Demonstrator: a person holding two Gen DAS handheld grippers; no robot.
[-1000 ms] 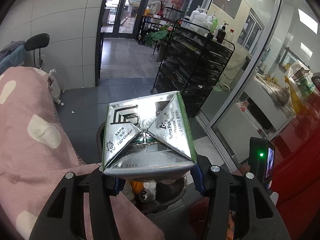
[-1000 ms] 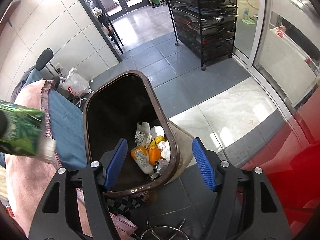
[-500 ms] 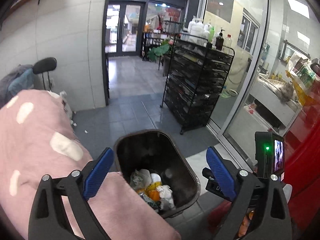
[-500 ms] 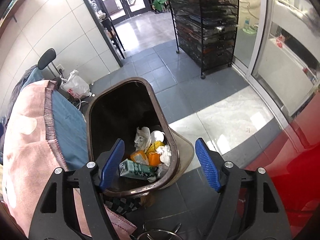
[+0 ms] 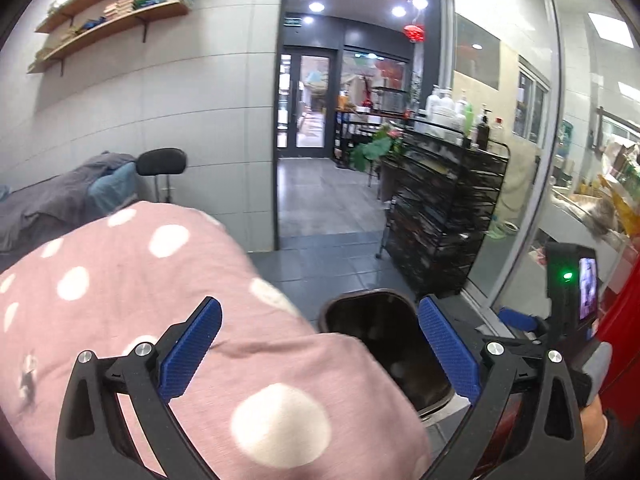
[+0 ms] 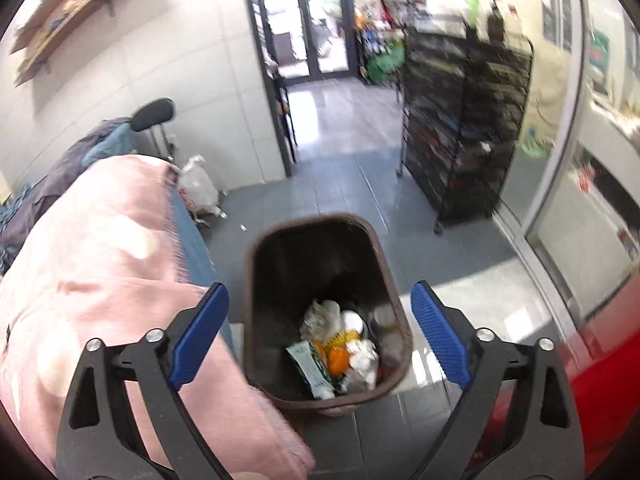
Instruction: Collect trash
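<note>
A brown trash bin stands on the floor beside the bed; it also shows in the left wrist view. Inside it lie a green drink carton, an orange bottle and crumpled white paper. My right gripper is open and empty, above the bin's near side. My left gripper is open and empty, over the edge of the pink dotted blanket with the bin just to its right. The right gripper's body shows at the right of the left wrist view.
A black wire shelf rack stands right of the bin by a glass partition. A red surface is at lower right. A white plastic bag lies by the wall. A doorway opens ahead; wall shelves upper left.
The left gripper let go of the carton, which now lies in the bin. Both grippers have since risen and pulled back from the bin; the left one swung over the blanket.
</note>
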